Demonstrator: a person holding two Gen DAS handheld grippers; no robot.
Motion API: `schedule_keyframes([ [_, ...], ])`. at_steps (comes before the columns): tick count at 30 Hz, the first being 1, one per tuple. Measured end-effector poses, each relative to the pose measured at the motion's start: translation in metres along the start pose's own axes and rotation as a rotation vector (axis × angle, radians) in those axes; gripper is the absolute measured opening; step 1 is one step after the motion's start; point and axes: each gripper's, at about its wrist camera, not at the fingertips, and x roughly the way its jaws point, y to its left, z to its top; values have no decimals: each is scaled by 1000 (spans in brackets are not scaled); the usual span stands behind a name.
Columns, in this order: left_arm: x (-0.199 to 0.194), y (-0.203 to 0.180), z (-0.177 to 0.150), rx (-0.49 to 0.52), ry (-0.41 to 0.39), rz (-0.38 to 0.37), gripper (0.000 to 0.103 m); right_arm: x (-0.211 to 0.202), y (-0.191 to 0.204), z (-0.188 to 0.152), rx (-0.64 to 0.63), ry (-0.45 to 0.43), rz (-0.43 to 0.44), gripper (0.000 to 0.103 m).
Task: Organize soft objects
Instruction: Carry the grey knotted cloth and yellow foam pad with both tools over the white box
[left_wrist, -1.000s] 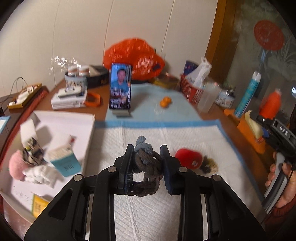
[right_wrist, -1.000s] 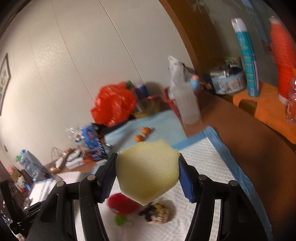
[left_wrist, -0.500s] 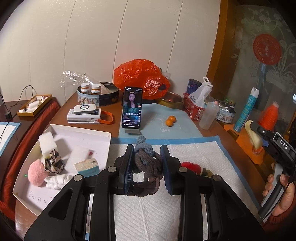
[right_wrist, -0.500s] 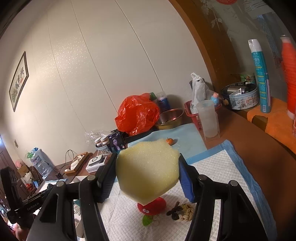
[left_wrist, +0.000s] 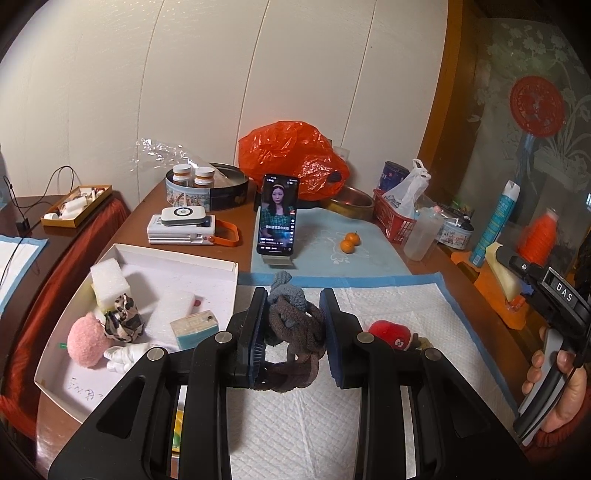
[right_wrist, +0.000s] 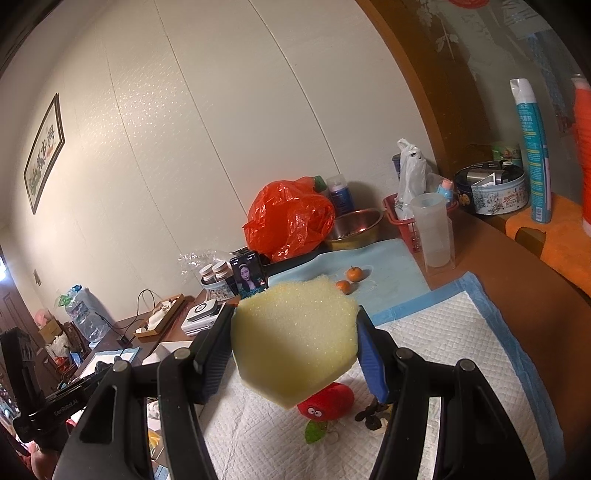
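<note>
Over the white box (left_wrist: 207, 263) on the desk's left, where five soft things already lie, the left tool (left_wrist: 293, 328) is clamped on one knotted brown rope (left_wrist: 295, 332): I'd carry it over the rim and lower it before letting go. The right tool (right_wrist: 295, 341) squeezes one yellow sponge (right_wrist: 295, 339). One red plush (left_wrist: 389, 332) remains on the pad (left_wrist: 424, 306), with two oranges (left_wrist: 350, 242) beyond.

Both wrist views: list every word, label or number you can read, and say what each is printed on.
"DAS": white letters on the right gripper's black body, left wrist view.
"GenRobot.AI": on the left gripper's body at the left edge, right wrist view.
Tall blue spray can: label print too small to read.
Phone screen captions: too small.
Handwriting on the white box floor: illegible.
Round tin lettering: blurred.
</note>
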Motion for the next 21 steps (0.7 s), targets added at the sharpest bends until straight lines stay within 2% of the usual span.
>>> schedule_keyframes([
  [21, -15, 36, -5, -45, -13, 34, 28, 16, 30, -9, -24, 33, 35, 62],
])
